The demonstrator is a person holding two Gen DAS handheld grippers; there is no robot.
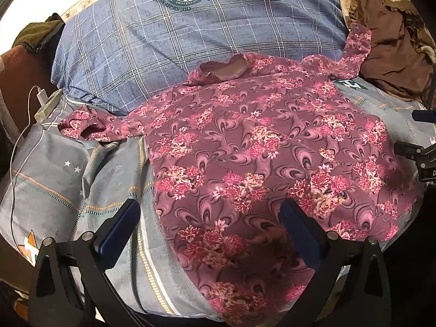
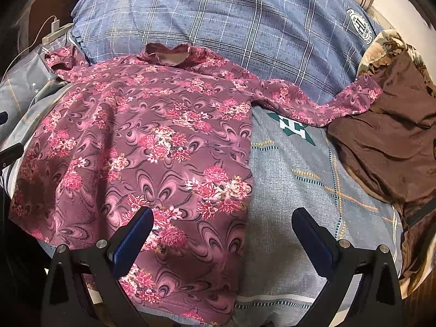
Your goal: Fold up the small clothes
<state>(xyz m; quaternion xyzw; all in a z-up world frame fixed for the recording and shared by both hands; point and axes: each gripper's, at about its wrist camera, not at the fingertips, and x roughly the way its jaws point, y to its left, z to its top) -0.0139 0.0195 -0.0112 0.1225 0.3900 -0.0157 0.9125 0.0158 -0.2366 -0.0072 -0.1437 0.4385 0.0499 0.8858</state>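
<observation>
A bed point(image 1: 68, 169) carries a blue checked pillow point(image 1: 190, 41) and a flowered shirt point(image 1: 245, 150) spread flat, collar against the pillow. Only the right wrist view shows the shirt's far sleeve reaching a brown cloth point(image 2: 387, 136); only the left shows its crumpled other sleeve clearly. The left gripper point(image 1: 215, 234) and right gripper point(image 2: 222, 239) both hover with jaws released.

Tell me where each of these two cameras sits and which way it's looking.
Left wrist: on the left tool, facing forward over the pink floral long-sleeved shirt's left hem side; its own open fingers show, and the other tool at the right edge.
Right wrist: on the right tool, above the shirt's right edge; its open fingers show.
Shared: the shirt, the blue plaid pillow, the brown cloth.
</observation>
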